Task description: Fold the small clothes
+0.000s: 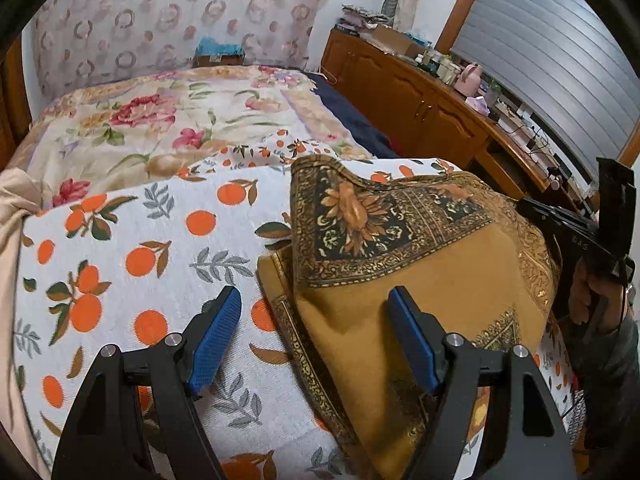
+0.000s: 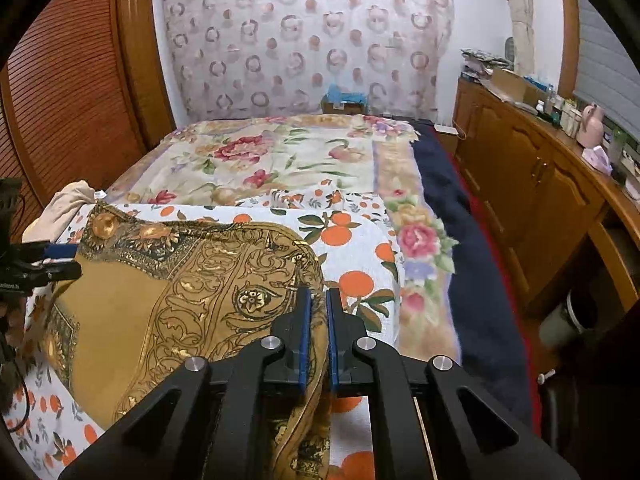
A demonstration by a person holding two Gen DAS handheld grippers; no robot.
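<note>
A mustard-brown scarf (image 1: 420, 264) with black and gold floral borders lies partly folded on the orange-print cloth (image 1: 132, 248) on the bed. My left gripper (image 1: 316, 300) is open, its blue pads either side of the scarf's left edge, holding nothing. My right gripper (image 2: 317, 300) is shut on the scarf's (image 2: 168, 300) right edge, with the cloth pinched between its blue pads. The right gripper also shows at the right edge of the left wrist view (image 1: 576, 232). The left gripper shows at the left edge of the right wrist view (image 2: 60, 260).
The bed carries a floral blanket (image 2: 280, 156) and a dark blue sheet (image 2: 448, 200). A beige garment (image 2: 68, 204) lies bunched at the bed's left. A wooden cabinet (image 2: 532, 184) with clutter runs along the right; a wooden louvred door (image 2: 68, 92) stands on the left.
</note>
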